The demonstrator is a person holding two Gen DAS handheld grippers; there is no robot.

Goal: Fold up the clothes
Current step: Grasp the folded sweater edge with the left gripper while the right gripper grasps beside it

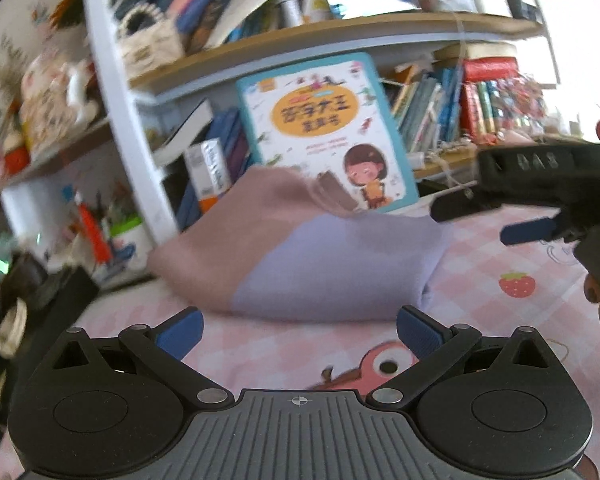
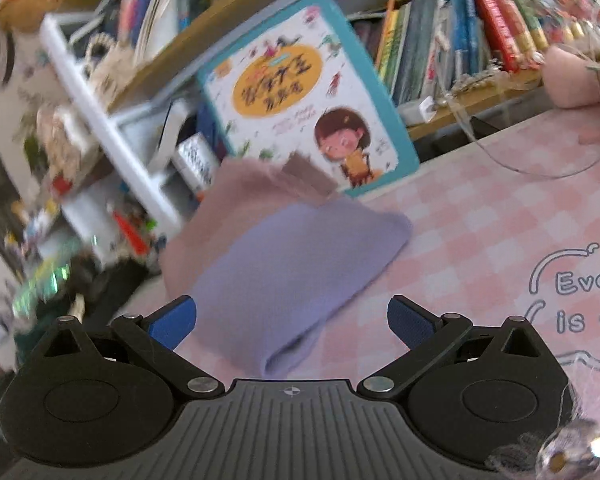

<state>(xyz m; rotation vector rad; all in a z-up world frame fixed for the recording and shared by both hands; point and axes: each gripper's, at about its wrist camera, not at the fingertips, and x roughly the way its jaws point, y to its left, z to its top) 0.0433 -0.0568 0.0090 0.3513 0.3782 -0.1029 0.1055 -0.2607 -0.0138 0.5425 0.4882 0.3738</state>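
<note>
both tools (image 1: 298,334) (image 2: 292,322) wide, empty; folded lilac-and-mauve garment (image 2: 296,264) before the picture book (image 2: 304,108) looks soft, limp; i'd pinch its near corner.

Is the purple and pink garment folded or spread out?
Folded: the garment lies as a compact bundle with a doubled, rounded edge nearest the right gripper.
</note>
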